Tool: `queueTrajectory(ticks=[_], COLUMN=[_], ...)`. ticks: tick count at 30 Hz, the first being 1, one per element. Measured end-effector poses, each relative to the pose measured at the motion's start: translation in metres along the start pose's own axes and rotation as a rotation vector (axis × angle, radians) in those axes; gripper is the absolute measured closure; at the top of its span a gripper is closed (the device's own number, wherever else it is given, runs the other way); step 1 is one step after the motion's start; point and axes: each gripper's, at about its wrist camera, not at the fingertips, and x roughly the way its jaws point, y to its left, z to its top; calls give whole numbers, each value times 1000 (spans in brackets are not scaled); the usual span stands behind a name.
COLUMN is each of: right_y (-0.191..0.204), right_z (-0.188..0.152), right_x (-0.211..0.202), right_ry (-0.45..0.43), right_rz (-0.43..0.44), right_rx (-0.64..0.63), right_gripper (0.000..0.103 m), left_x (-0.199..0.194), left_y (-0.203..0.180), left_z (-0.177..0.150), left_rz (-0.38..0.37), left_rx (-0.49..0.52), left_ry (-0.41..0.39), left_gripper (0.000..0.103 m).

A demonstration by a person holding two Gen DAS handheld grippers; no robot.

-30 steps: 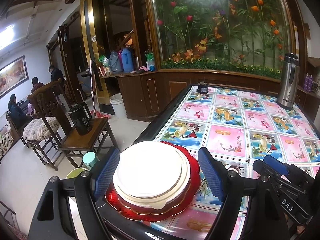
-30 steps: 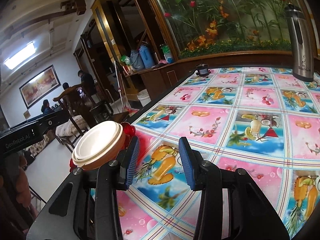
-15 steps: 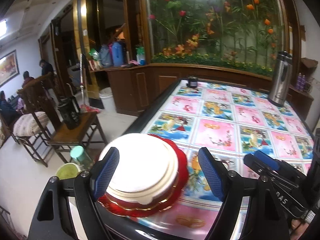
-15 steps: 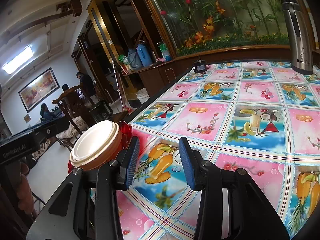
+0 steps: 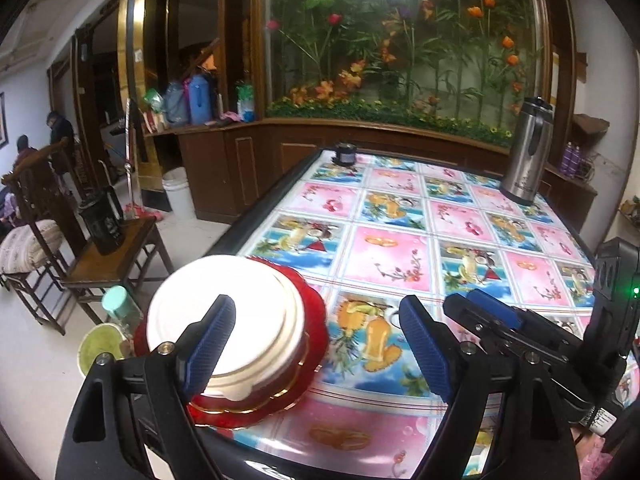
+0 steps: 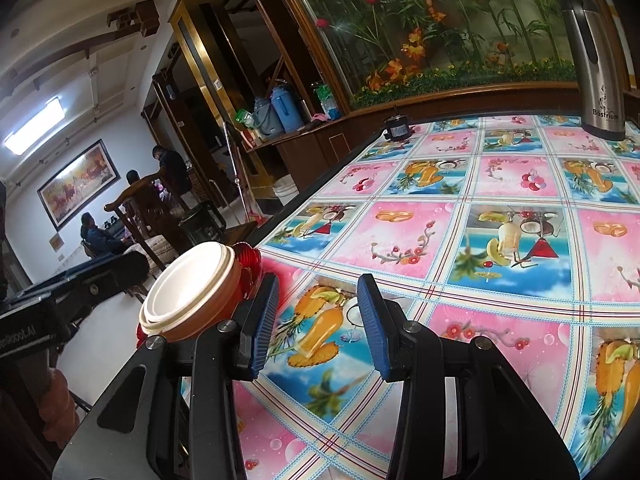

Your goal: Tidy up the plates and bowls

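Note:
A stack of cream bowls (image 5: 236, 320) sits on a red scalloped plate (image 5: 308, 344) at the near left corner of the table. The stack also shows in the right wrist view (image 6: 192, 292), with the red plate (image 6: 246, 256) behind it. My left gripper (image 5: 316, 344) is open and empty; its left finger overlaps the stack in view, its right finger is over bare tablecloth. My right gripper (image 6: 316, 320) is open and empty, just right of the stack. It shows in the left wrist view (image 5: 504, 328) at the right.
The table (image 5: 400, 240) has a fruit-print cloth and a black edge. A steel thermos (image 5: 526, 156) stands at the far right and a small dark jar (image 5: 345, 154) at the far left corner. A wooden chair with a black kettle (image 5: 102, 220) stands left of the table.
My left gripper has swung to the right, so the stack has slid from between its fingers to behind the left finger. My right gripper has barely moved.

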Motion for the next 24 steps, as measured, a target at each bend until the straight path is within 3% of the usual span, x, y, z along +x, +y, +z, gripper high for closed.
queueTrajectory(ticks=[10,12,15,16,17,18,24], right_y=[0,0,1,1,1,1,0], right_z=[-1,-1,-2,-2,-2,-2,-1], right_x=[1,1,1,1,1,1,1], right_ry=[5,6,6,5,6,7,5], right_rz=[-1,-2,-1,-1,-1,-2,0], right_rx=[0,0,2,1,1,1,2], right_gripper=[62,62,62,62,62,62,62], left_x=[-9,-26,-68,-78,-90,-100,-109], left_y=[4,2,-12,-16,-22,-27,-34], left_z=[2,6,16,18,19,20,20], left_rz=[-21,-5,89,116,149,169,70], left_rx=[-40,-15,76,104,138,164,154], left_ry=[-12,-80,-225,-268,-315,-349,-356], left_gripper=[18,18,18,14,0,0,0])
